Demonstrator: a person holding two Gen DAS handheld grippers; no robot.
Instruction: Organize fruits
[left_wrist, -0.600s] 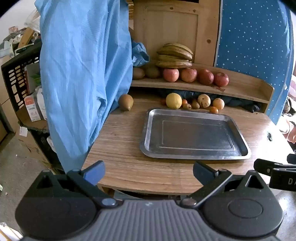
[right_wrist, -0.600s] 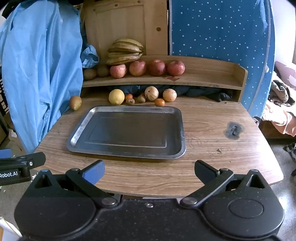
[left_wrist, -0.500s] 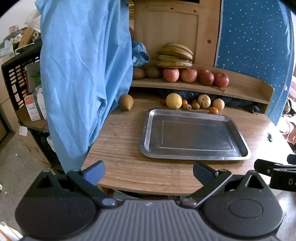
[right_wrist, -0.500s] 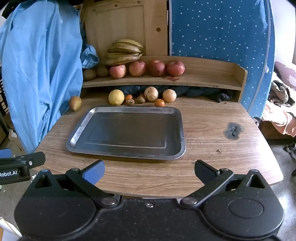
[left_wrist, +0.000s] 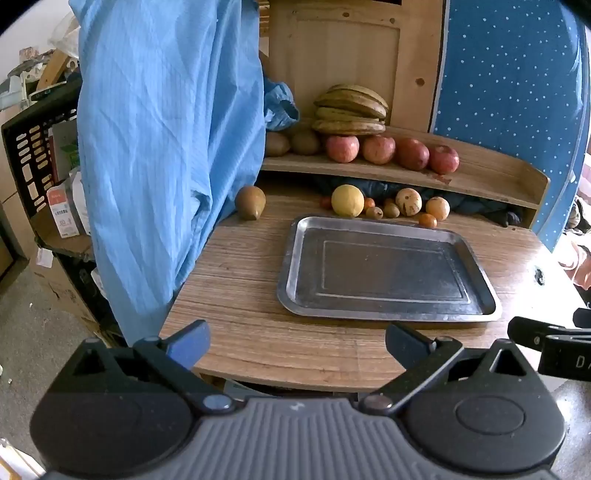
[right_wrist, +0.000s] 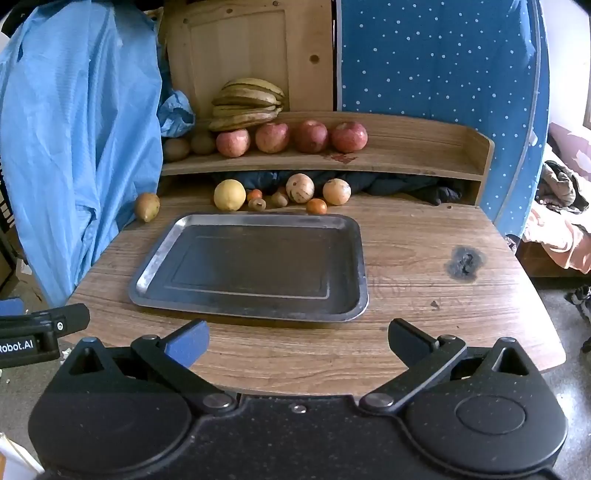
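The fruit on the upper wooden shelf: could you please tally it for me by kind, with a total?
Banana bunch: 1
Red apples: 4
Brown kiwi-like fruits: 2
Total: 7, counting the bunch as one, since its bananas overlap too much to count singly.

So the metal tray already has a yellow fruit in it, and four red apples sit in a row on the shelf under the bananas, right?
Not quite: the metal tray holds nothing. The yellow fruit lies on the table just behind the tray, as the right wrist view shows. The four red apples do sit in a row on the shelf under the bananas.
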